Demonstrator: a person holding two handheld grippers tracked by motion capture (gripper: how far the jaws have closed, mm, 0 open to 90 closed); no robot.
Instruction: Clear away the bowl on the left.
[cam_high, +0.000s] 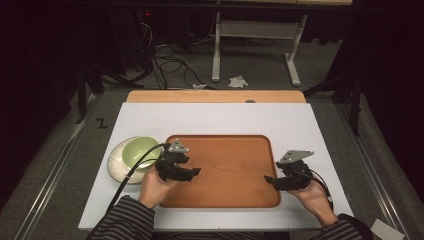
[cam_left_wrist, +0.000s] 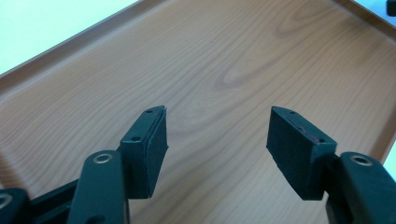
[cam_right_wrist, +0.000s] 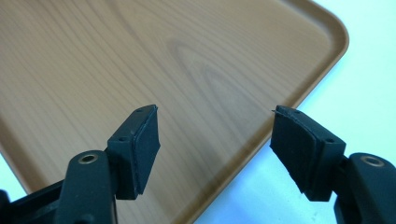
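Here I hold my left gripper (cam_high: 192, 172) over the left part of the wooden tray (cam_high: 225, 195), its jaws spread wide with nothing but bare wood grain between them. My right gripper (cam_high: 270, 180) hangs over the tray's right edge, jaws likewise apart and empty, one pad above the wood and the other above the white mat (cam_high: 300, 125) beside the rim. The tray lies flat on that mat, in the middle of the table before me. Just left of the tray, beside my left hand (cam_high: 152, 187), a green bowl (cam_high: 135, 150) sits on a pale plate (cam_high: 116, 165).
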